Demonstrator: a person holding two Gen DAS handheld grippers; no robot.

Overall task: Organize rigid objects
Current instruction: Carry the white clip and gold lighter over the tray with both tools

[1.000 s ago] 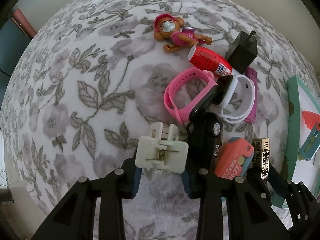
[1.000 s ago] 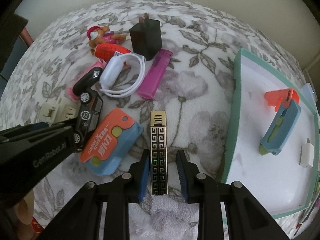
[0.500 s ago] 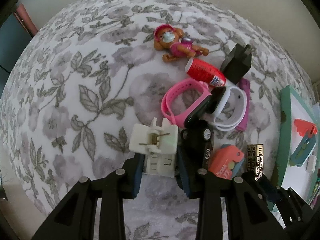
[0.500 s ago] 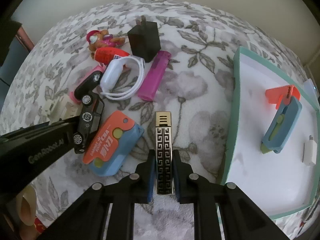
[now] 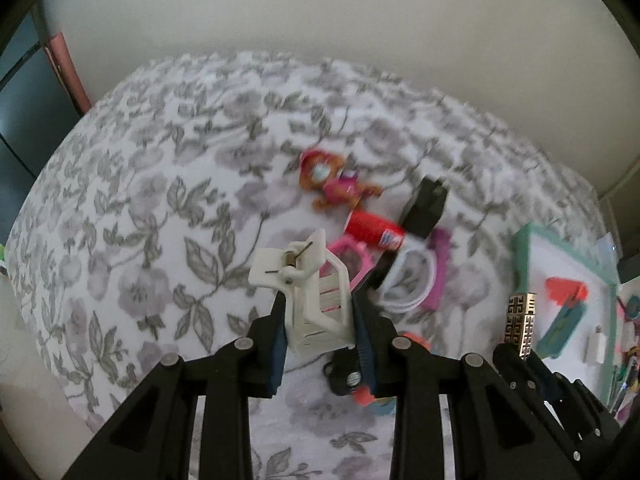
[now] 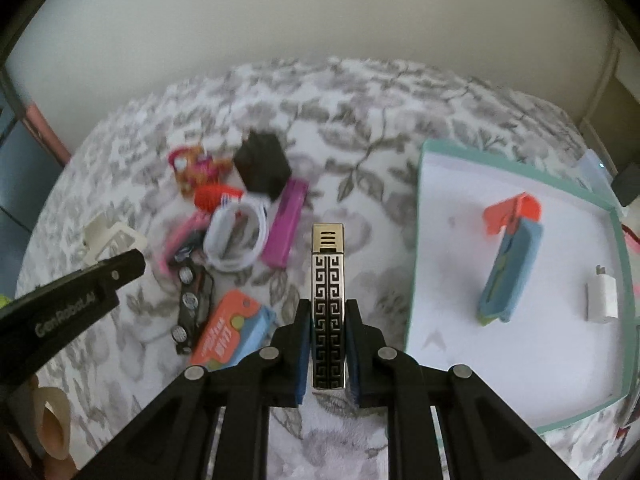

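My left gripper (image 5: 320, 332) is shut on a white plastic clip (image 5: 308, 288) and holds it above the flowered cloth (image 5: 160, 220). My right gripper (image 6: 328, 344) is shut on a slim black-and-gold patterned lighter (image 6: 328, 300), also lifted off the cloth; the same lighter (image 5: 520, 324) shows at the right of the left wrist view. A teal-rimmed white tray (image 6: 416, 248) lies to the right, holding an orange-and-blue cutter (image 6: 508, 264) and a white plug (image 6: 604, 298).
On the cloth lie a toy figure (image 6: 196, 172), a red tube (image 6: 216, 196), a black charger (image 6: 262, 168), a purple lighter (image 6: 286, 224), pink and white wristbands (image 6: 236, 236), a black toy car (image 6: 192, 304) and an orange-blue case (image 6: 232, 328). Tape rolls (image 6: 52, 424) sit lower left.
Both grippers rose off the cloth. The left lifted the white clip, the right closed on the patterned lighter and lifted it. The pile has dropped farther away in both views.
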